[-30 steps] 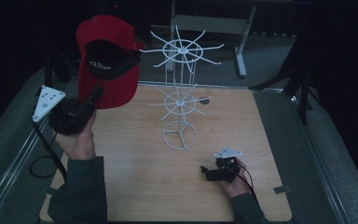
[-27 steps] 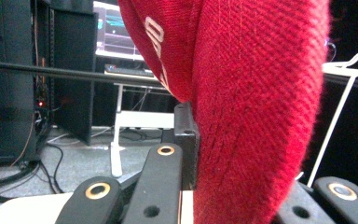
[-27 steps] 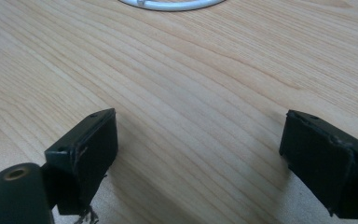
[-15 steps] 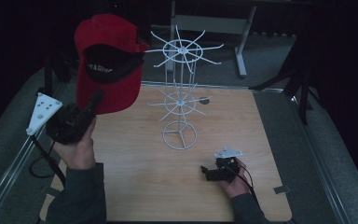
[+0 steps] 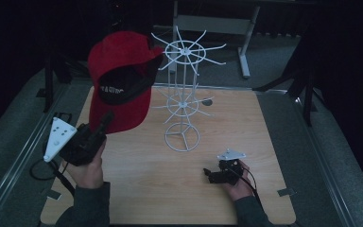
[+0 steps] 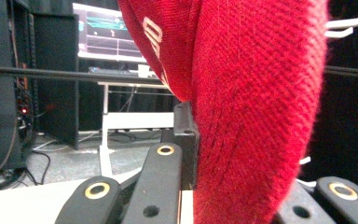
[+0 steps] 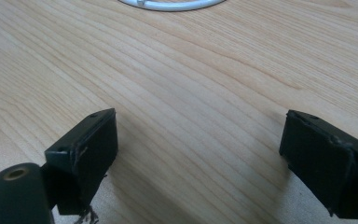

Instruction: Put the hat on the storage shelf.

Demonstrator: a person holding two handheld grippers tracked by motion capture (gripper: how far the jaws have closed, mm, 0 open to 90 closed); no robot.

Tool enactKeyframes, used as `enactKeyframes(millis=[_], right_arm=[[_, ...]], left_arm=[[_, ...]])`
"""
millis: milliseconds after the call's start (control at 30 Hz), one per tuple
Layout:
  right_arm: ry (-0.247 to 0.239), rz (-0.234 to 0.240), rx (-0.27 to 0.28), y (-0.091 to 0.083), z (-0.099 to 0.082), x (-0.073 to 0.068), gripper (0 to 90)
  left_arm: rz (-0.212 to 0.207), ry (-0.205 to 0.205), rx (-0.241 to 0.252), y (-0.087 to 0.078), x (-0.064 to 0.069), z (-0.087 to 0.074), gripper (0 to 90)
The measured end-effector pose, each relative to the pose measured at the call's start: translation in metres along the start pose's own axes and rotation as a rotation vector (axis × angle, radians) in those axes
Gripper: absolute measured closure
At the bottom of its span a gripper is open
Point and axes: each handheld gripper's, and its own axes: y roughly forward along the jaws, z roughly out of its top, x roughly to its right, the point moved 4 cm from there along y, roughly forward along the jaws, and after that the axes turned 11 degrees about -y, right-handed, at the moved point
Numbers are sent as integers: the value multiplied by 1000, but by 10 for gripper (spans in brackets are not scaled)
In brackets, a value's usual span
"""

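The left claw is clenched on the brim of a red cap, gripping it from below so the cap stands up above the claw, crown uppermost and its dark inside turned toward the camera in the high view. In the left gripper view the red cloth sits pinched between the black jaws and rises out of the top of the frame. The left hand holds this claw above the near left part of the surface, with the grey plate just to its left.

The right claw is released: in the right gripper view its jaws stand wide apart with bare wood between them. It lies low at the surface, well apart from the left claw, in the right hand.

Beyond and between the two claws stands a white wire rack, its ring base on the surface and two tiers of spokes above. The cap hangs just left of the rack's upper spokes; whether it touches them I cannot tell. A curve of the ring base shows just beyond the right claw.
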Motion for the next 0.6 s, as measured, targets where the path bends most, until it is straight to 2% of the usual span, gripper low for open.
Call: enactKeyframes(millis=[33, 133, 300, 600], right_arm=[[0, 0, 0, 0, 0, 0, 112], [1, -1, 2, 0, 0, 0, 112], [0, -2, 2, 0, 0, 0, 112], [-2, -2, 2, 0, 0, 0, 112]], left_arm=[[0, 0, 0, 0, 0, 0, 851], [-4, -20, -19, 4, -6, -21, 851], [3, -37, -31, 7, -14, -39, 851], [17, -22, -59, 9, -24, -60, 849]])
